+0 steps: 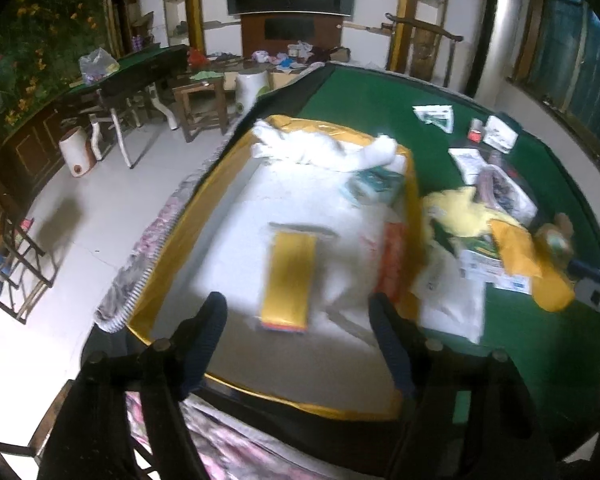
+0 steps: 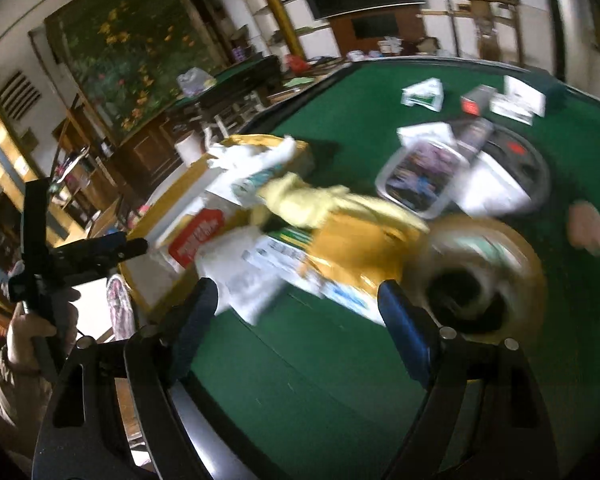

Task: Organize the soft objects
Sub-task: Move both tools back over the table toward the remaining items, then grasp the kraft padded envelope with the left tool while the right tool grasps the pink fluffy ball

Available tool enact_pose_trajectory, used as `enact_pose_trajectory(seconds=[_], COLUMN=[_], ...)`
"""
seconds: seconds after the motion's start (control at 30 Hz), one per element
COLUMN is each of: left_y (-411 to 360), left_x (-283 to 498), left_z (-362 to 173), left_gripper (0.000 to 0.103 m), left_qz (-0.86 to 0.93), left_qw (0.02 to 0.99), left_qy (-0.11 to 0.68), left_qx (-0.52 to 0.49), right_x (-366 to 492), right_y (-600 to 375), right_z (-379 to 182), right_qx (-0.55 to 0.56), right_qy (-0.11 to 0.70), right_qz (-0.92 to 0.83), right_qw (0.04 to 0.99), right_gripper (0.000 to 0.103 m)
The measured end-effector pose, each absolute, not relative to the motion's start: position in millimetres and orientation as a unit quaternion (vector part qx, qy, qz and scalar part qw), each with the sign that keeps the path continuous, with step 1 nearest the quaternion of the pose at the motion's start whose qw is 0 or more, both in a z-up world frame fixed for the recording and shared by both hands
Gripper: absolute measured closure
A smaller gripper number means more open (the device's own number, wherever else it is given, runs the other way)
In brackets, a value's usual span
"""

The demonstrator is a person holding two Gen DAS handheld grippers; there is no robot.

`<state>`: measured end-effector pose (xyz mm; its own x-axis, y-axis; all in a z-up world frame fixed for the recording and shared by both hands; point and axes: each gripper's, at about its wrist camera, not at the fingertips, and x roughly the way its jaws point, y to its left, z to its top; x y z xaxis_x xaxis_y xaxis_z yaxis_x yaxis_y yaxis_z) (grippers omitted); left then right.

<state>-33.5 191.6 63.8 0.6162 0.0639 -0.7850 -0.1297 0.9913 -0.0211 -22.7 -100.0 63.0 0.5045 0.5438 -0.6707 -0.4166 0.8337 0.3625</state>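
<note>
Soft packets are lying in the yellow-rimmed box at the edge of the green table; more, like a yellow cloth, are sitting beside it. Left gripper is hovering over the box, jaws wide, nothing between them. Right gripper is gaping empty too.

Both black two-finger tools angle downward with jaws spread and empty: left tool, right tool. A hand grips the left tool's handle.

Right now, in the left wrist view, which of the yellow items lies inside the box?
The flat golden packet, lying on the white contents between the left gripper's open fingers; the pale yellow cloth lies outside on the green table.
</note>
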Motion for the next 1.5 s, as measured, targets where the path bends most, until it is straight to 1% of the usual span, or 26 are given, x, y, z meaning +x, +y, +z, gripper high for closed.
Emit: enact_pose_trajectory(seconds=[0.2,0.53,0.7,0.87,1.07,1.3,1.33,1.37,1.4,1.43,1.5], left_y=[159,58,12,-12,-34,-47,-48,-48,-47,-46,-44], left_x=[-32,-9,8,33,55,67,66,67,64,61,54], left_z=[71,65,59,53,57,29,26,24,23,21,20], left_gripper=[0.025,0.025,0.025,0.025,0.025,0.025,0.027,0.032,0.041,0.046,0.049], left_qz=[0.001,-0.093,-0.162,-0.27,-0.298,-0.313,-0.309,-0.308,-0.311,-0.318,-0.324], left_qw=[0.896,0.883,0.87,0.828,0.798,0.771,0.773,0.774,0.775,0.775,0.776], left_qy=[0.442,0.46,0.456,0.457,0.455,0.472,0.469,0.468,0.467,0.467,0.464], left_qx=[-0.044,0.025,0.091,0.18,0.261,0.291,0.295,0.295,0.29,0.285,0.278], right_x=[-42,-52,-57,-63,-59,-17,-6,4,12,20,35], right_y=[-145,-198,-218,-232,-246,-288,-295,-299,-303,-306,-307], right_z=[53,40,39,39,34,47,47,47,47,46,45], right_qx=[0.118,0.155,0.169,0.184,0.213,0.218,0.227,0.233,0.24,0.244,0.241], right_qy=[0.416,0.417,0.415,0.406,0.412,0.431,0.435,0.44,0.444,0.447,0.453], right_qz=[0.234,0.187,0.17,0.157,0.148,0.085,0.082,0.08,0.075,0.068,0.058], right_qw=[0.871,0.876,0.878,0.881,0.873,0.871,0.867,0.863,0.86,0.858,0.856], right_gripper=[0.02,0.02,0.02,0.02,0.02,0.02,0.02,0.02,0.02,0.02,0.02])
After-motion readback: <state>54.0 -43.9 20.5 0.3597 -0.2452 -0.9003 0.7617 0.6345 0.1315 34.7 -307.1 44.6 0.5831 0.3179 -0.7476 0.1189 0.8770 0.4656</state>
